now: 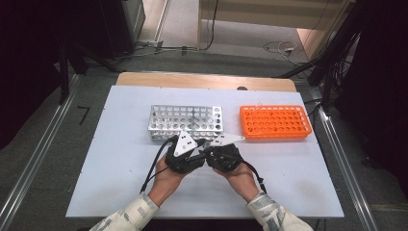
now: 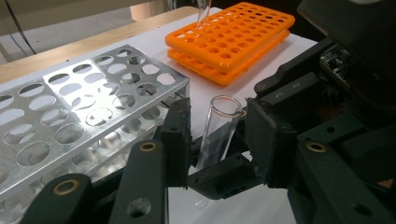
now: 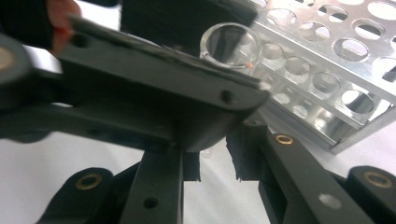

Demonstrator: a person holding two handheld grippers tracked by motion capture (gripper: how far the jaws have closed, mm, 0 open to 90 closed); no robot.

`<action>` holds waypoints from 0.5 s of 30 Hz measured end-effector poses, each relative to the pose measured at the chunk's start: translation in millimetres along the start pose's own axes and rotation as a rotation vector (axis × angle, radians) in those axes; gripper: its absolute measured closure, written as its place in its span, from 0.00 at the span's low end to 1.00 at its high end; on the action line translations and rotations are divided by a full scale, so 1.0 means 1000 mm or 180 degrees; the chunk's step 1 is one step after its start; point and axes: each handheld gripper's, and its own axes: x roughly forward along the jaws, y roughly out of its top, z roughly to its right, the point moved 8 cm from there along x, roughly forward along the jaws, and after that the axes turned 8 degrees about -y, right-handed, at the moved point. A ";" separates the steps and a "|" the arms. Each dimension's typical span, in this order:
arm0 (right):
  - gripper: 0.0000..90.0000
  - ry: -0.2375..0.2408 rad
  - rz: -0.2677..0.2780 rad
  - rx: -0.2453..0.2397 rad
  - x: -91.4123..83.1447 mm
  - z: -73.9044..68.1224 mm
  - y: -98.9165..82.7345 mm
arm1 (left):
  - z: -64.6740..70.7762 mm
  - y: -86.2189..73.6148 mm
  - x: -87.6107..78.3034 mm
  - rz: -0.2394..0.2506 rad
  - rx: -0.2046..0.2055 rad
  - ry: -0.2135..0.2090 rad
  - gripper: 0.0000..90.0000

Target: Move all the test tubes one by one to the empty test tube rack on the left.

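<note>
No brand, label or writing can be read on anything here. In the high view the person's two forearms in pale patterned sleeves come up from the bottom edge and meet at the centre of the white table (image 1: 120, 159), the left gripper (image 1: 196, 150) and the right gripper (image 1: 208, 150) nose to nose, each topped by a grey three-cornered plate and angled inward and forward. Just above them lies the silver perforated metal tube rack (image 1: 185, 121); the orange plastic tube rack (image 1: 274, 121) sits to the right of centre, apart from it.

In the left gripper view a clear glass test tube (image 2: 217, 130) stands nearly upright at the centre of the frame, open mouth up, between the left gripper's jaws, which stand narrowly apart on either side of it without visibly pressing it. The right gripper's jaws cross below and clamp the tube's lower part. In the right gripper view the tube's round mouth (image 3: 229, 44) shows at the upper centre, beside the silver rack (image 3: 336, 70).
</note>
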 end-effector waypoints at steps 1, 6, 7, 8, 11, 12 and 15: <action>0.81 0.0001 -0.0003 -0.0005 0.000 -0.001 0.000 | 0.000 0.000 0.000 0.0004 0.0007 -0.0001 0.70; 0.81 0.0018 0.0008 -0.0013 -0.001 -0.002 0.001 | 0.001 0.000 0.000 -0.0001 0.0049 -0.0004 0.79; 0.81 0.0021 0.0012 -0.0020 -0.001 -0.003 0.001 | 0.001 0.000 0.000 0.0001 0.0057 0.0001 0.80; 0.81 0.0019 0.0012 -0.0024 -0.001 -0.003 0.001 | 0.001 0.000 -0.001 -0.0009 0.0069 0.0011 0.80; 0.81 0.0023 0.0008 -0.0015 -0.001 -0.002 0.001 | 0.000 0.000 -0.001 -0.0003 0.0094 0.0049 0.82; 0.81 0.0022 0.0009 -0.0014 -0.001 -0.002 0.001 | -0.001 0.000 -0.001 -0.0001 0.0093 0.0052 0.83; 0.79 0.0022 0.0023 -0.0007 -0.002 -0.002 0.001 | -0.002 0.000 -0.001 0.0006 0.0062 0.0052 0.83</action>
